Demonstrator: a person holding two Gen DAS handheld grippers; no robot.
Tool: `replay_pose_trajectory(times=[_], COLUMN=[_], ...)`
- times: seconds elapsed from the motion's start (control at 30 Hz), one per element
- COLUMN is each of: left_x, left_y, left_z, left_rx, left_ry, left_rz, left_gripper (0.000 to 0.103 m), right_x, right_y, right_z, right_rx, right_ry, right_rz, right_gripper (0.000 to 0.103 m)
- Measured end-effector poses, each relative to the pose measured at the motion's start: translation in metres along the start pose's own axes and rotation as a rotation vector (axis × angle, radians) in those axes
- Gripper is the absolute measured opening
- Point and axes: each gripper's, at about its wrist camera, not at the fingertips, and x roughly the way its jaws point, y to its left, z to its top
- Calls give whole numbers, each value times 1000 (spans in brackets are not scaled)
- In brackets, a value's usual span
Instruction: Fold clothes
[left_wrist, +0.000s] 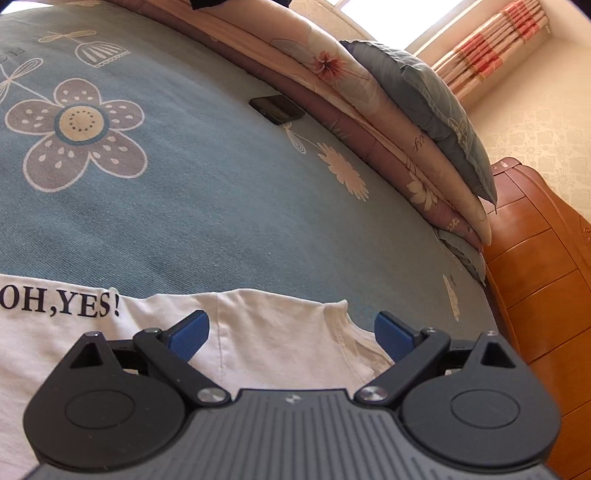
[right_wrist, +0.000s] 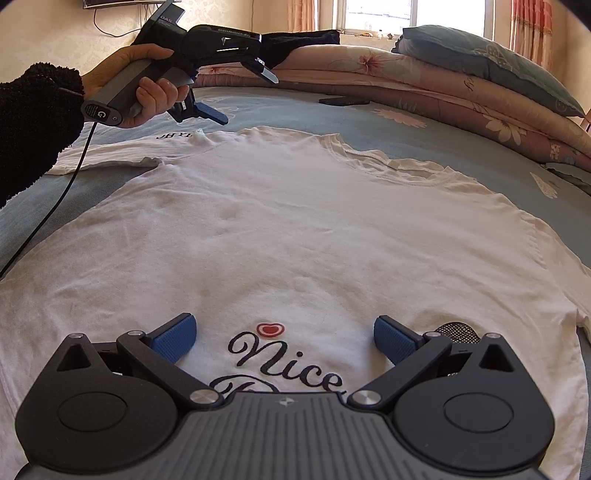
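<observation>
A white cotton T-shirt (right_wrist: 295, 229) with black script lettering lies spread flat on the blue flower-patterned bedsheet (left_wrist: 207, 206), directly beneath and ahead of the right gripper (right_wrist: 284, 338), whose jaws stand wide apart, holding nothing. The left gripper (left_wrist: 291, 332), likewise spread and empty, hovers above the shirt's far sleeve edge.

bright window daylight; fisheye-warped edges

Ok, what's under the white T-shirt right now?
The white T-shirt lies flat on the blue flowered bedsheet, which shows around its edges. Anything beneath the fabric itself is covered and cannot be seen.
</observation>
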Motion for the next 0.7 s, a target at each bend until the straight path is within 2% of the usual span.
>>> replay_pose_trajectory(times=[0.07, 0.17, 0.27, 0.4, 0.47, 0.6, 0.7], left_x=[16, 45, 60, 75, 69, 34, 19], left_y=[-4, -1, -4, -19, -24, -31, -25], left_z=[0, 5, 11, 20, 21, 15, 9], left_rx=[2, -27, -12, 31, 32, 75, 73], left_ry=[17, 45, 19, 4, -8, -56, -41], left_rz=[4, 51, 68, 125, 115, 52, 80], left_gripper=[96, 96, 101, 102, 101, 102, 102], right_x=[0, -1, -1, -1, -2, -2, -2], right_y=[0, 0, 0, 0, 0, -1, -1], right_z=[0, 0, 0, -1, -1, -1, -1], right_rx=[0, -1, -3, -4, -4, -3, -4], right_ry=[-1, -1, -1, -2, -2, -2, -2], right_rz=[1, 1, 1, 1, 2, 3, 1], right_gripper=[103, 103, 103, 103, 103, 103, 103])
